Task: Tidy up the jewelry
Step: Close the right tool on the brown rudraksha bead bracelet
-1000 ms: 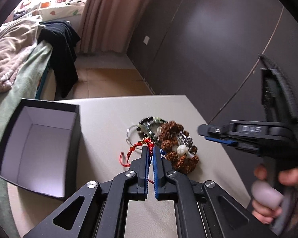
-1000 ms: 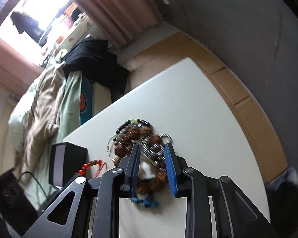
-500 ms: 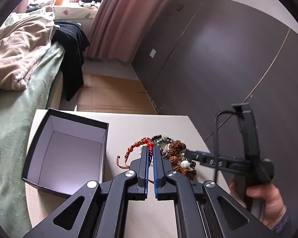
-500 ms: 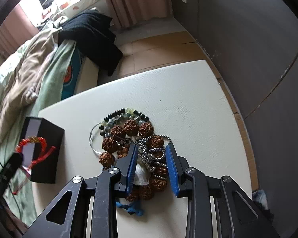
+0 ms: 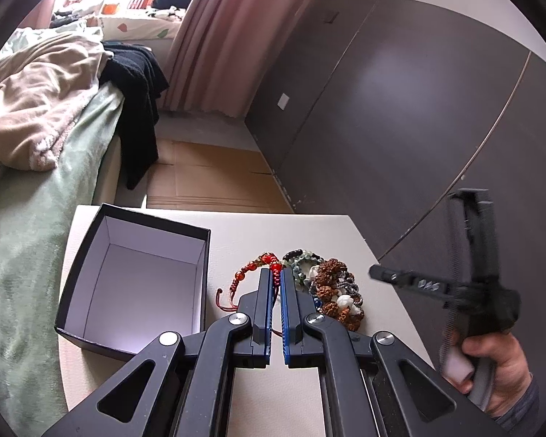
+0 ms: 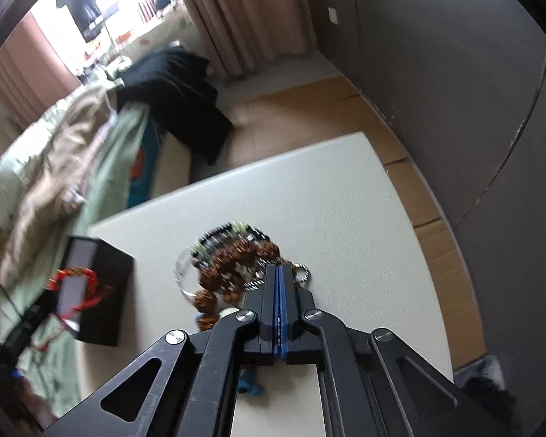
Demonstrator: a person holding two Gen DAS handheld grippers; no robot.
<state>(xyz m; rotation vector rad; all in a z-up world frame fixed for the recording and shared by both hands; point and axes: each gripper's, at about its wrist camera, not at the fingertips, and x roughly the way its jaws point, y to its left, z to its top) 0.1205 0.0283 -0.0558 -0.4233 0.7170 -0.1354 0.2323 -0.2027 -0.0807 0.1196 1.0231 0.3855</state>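
Observation:
My left gripper [image 5: 277, 273] is shut on a red beaded bracelet [image 5: 253, 267] and holds it above the white table [image 5: 309, 229], right of an open black box [image 5: 134, 276] with a white inside. The bracelet also shows in the right wrist view [image 6: 78, 284], hanging in front of the box [image 6: 102, 291]. My right gripper [image 6: 278, 269] is shut on a silver chain [image 6: 302, 273] at the right edge of a jewelry pile [image 6: 233, 255] of brown seed beads, dark and green beads and a thin ring. The pile also shows in the left wrist view [image 5: 331, 287].
A bed with a green cover [image 5: 36, 218], beige blanket and black garment [image 5: 138, 109] stands left of the table. A dark wardrobe wall [image 5: 400, 109] runs along the right. Cardboard [image 5: 207, 182] covers the floor beyond the table.
My left gripper has lifted the red bracelet off the pile and up beside the box. My right gripper has closed from open onto the silver chain.

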